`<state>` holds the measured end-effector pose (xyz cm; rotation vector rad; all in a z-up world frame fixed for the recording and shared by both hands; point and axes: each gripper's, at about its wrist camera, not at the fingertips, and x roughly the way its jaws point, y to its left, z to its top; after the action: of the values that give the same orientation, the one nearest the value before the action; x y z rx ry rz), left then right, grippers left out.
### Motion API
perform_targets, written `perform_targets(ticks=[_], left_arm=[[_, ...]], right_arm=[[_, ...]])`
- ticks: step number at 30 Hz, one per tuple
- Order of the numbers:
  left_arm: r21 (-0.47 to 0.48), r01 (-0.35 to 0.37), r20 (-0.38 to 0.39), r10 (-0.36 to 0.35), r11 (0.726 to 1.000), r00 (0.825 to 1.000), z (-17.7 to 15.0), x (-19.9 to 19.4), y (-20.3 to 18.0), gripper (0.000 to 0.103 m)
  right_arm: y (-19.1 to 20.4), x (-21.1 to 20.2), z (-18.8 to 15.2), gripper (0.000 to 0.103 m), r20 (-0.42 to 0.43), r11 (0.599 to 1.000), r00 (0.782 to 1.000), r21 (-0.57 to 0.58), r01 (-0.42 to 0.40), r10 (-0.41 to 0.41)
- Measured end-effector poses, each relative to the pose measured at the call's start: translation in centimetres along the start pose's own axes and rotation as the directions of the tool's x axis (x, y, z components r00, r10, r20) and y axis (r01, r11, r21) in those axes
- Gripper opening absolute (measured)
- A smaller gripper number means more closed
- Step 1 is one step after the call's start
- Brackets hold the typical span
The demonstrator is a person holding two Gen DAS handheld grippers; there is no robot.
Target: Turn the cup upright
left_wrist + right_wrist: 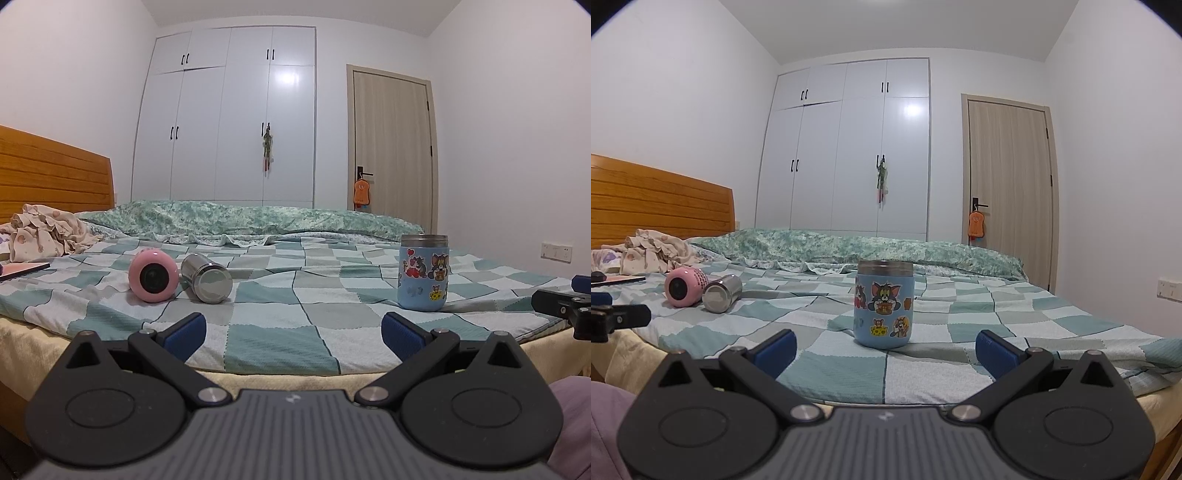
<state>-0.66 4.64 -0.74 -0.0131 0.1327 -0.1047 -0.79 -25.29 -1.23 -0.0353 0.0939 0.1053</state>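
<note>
A blue cartoon-sticker cup [423, 272] [884, 304] stands upright on the checkered bed sheet [266, 314] [942, 325]. A pink cup [152, 276] [683, 287] lies on its side with its mouth toward me. A steel cup [207, 277] [722, 293] lies on its side next to it. My left gripper [291, 334] is open and empty at the bed's near edge, short of the lying cups. My right gripper [884, 347] is open and empty, just in front of the blue cup. Each gripper's tip shows at the edge of the other's view [561, 302] [617, 317].
A crumpled spotted cloth [44, 232] [657, 254] and a flat tablet-like thing [22, 271] lie at the left by the wooden headboard [51, 173]. A green quilt [258, 218] runs along the far side. A wardrobe [229, 118] and door [391, 140] stand behind.
</note>
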Motion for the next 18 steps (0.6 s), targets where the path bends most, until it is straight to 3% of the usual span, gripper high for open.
perform_targets(ticks=[18], left_arm=[[0.004,0.006,0.026,-0.006,1.0,1.0,-0.1,-0.41,-0.09,0.103]], right_arm=[[-0.06,-0.25,0.02,0.103,0.014,1.0,1.0,-0.007,0.0,0.0]])
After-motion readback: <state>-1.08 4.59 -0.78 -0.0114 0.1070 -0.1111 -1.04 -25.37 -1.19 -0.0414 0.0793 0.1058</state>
